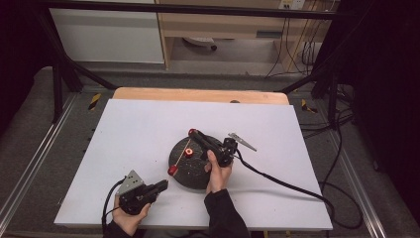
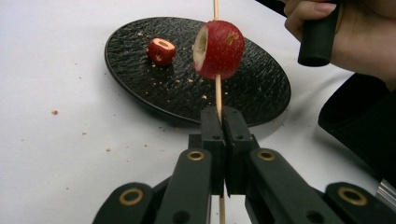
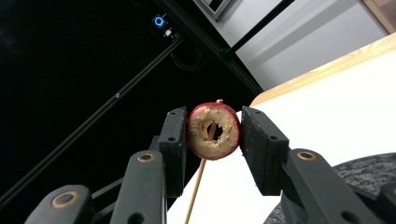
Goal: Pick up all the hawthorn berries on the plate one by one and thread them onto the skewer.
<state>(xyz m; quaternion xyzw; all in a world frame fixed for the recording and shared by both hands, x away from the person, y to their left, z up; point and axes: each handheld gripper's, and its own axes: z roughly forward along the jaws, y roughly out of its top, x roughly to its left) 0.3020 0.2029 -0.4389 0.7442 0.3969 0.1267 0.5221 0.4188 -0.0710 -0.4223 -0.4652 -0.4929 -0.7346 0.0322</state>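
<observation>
Left hand-held gripper (image 2: 223, 122): jaws fully closed, pinching the thin wooden skewer (image 2: 217, 91) near its lower end; seen at the lower left of the bench in the high view (image 1: 159, 186), held in the person's left hand (image 1: 130, 218).
Skewer: runs up and away from the left jaws over the plate, toward the right hand-held gripper.
Fruit on skewer, first piece: red cored fruit slice (image 2: 219, 50), pale cut face turned left, threaded on the stick just above the left jaws, over the plate's near part.
Right hand-held gripper (image 3: 214, 133): jaws closed on a second red cored fruit ring (image 3: 214, 131), one pad pressing each side of its red skin; skewer passes through its hollow centre, tip showing just above the ring. In the high view it reaches across the plate (image 1: 194, 134), gripped by the right hand (image 1: 218, 173).
Plate: round black textured plate (image 2: 261, 88) on the white bench (image 1: 138, 129), crumbs scattered on it.
Loose piece: small red cored fruit piece (image 2: 161, 51) lying on the plate's far left part, apart from the skewer.
</observation>
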